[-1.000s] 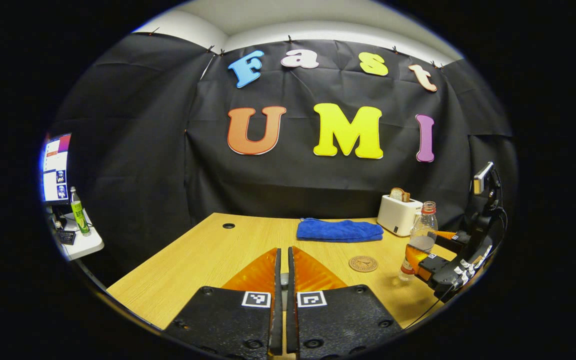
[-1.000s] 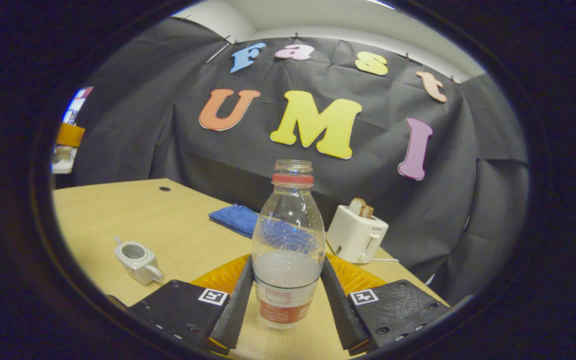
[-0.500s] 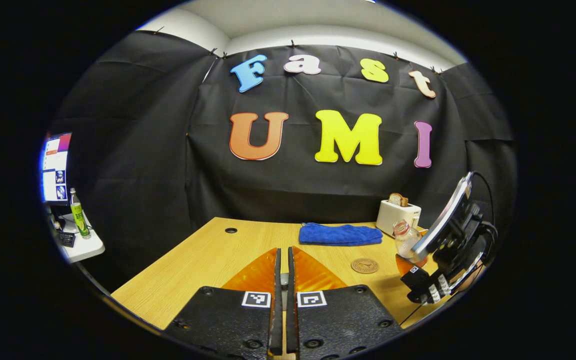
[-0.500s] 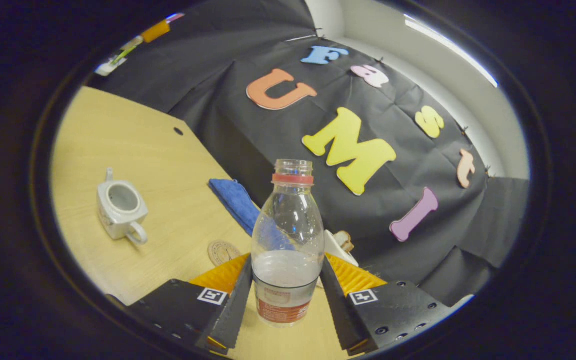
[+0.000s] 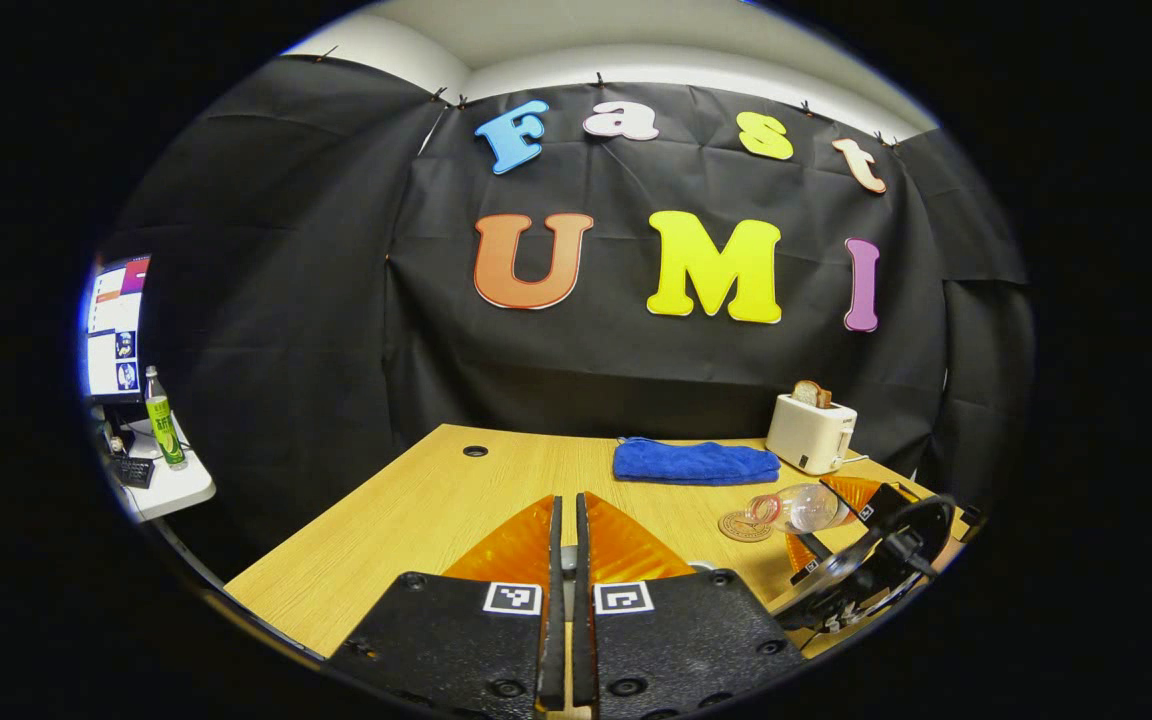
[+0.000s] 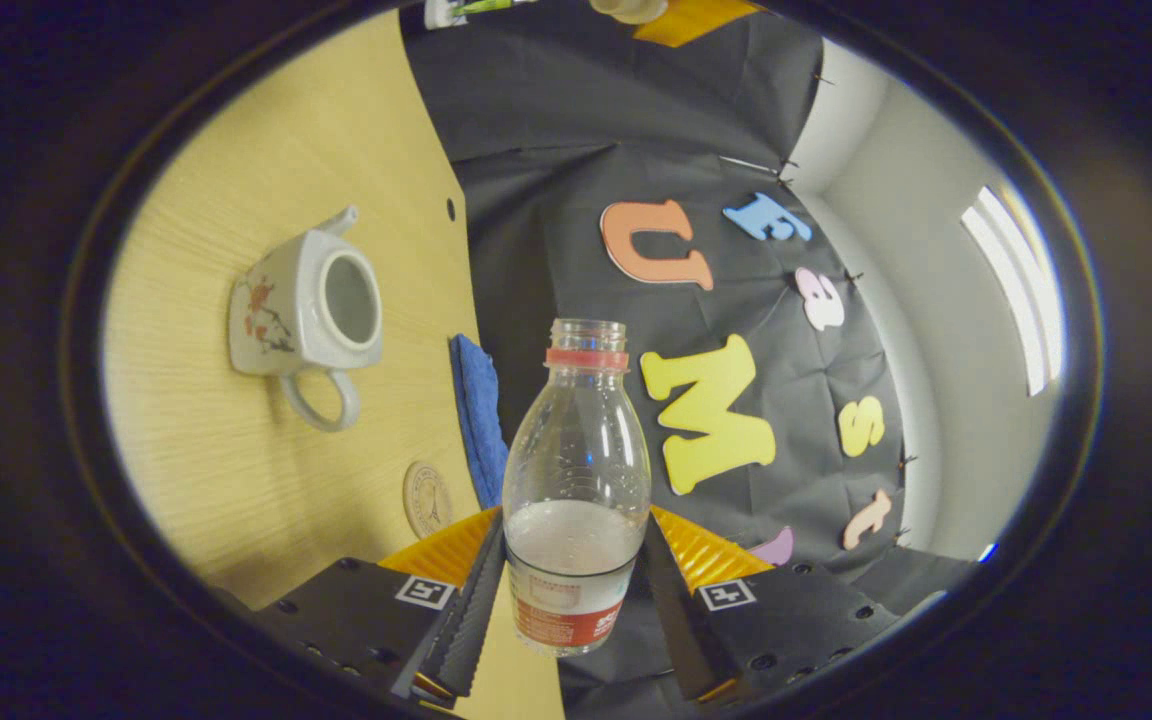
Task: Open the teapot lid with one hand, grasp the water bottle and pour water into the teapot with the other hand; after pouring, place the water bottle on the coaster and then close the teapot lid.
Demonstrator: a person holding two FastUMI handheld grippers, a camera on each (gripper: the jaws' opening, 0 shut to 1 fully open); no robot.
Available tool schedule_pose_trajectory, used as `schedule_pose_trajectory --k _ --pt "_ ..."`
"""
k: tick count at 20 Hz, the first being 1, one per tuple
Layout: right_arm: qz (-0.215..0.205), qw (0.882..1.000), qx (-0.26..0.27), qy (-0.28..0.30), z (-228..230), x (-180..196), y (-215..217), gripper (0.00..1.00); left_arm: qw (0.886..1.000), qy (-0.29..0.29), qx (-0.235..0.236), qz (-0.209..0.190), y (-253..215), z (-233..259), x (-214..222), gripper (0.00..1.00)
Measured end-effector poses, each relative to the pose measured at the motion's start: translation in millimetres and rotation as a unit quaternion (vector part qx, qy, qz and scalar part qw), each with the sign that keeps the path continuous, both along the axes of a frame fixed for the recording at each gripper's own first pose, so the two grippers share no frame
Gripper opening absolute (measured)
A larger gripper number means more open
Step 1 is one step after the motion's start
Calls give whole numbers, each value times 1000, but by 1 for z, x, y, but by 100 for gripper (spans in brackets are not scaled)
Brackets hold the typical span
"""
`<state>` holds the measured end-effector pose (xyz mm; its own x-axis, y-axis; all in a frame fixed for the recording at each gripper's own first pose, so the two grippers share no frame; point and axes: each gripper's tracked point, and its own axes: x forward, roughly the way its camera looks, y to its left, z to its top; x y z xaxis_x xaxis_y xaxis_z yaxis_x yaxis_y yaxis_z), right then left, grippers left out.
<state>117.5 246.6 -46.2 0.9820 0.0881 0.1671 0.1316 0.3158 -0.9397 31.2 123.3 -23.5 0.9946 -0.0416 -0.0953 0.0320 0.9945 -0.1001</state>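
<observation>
Right gripper view puts the water bottle (image 6: pixel 576 500) at lower centre, uncapped, with the right gripper (image 6: pixel 574 590) clamped on its lower body, both fingers pressing its sides. The scene is rolled sideways there, so the bottle is tipped over. The teapot (image 6: pixel 301 310) lies at upper left, its lid off and its mouth open, on the wooden table (image 6: pixel 216 480). The round coaster (image 6: pixel 427 498) is lower down, just left of the bottle, beside the blue towel (image 6: pixel 477 410).

In the left gripper view, the left gripper (image 5: pixel 564 560) sits at bottom centre, its fingers closed together; whether anything is pinched there I cannot tell. The toaster (image 5: pixel 812 432) stands at right.
</observation>
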Motion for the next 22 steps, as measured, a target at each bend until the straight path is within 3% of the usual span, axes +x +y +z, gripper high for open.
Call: schedule_pose_trajectory --k 9,14,22 --pt "-10 993 -113 -9 -4 3 3 75 1000 5 0 2 3 -3 2 5" --pt "-9 977 -212 -37 7 4 4 74 1000 5 17 2 3 -4 2 5" --pt "11 956 -282 -77 17 1 14 74 999 9 30 4 3 -8 3 5"
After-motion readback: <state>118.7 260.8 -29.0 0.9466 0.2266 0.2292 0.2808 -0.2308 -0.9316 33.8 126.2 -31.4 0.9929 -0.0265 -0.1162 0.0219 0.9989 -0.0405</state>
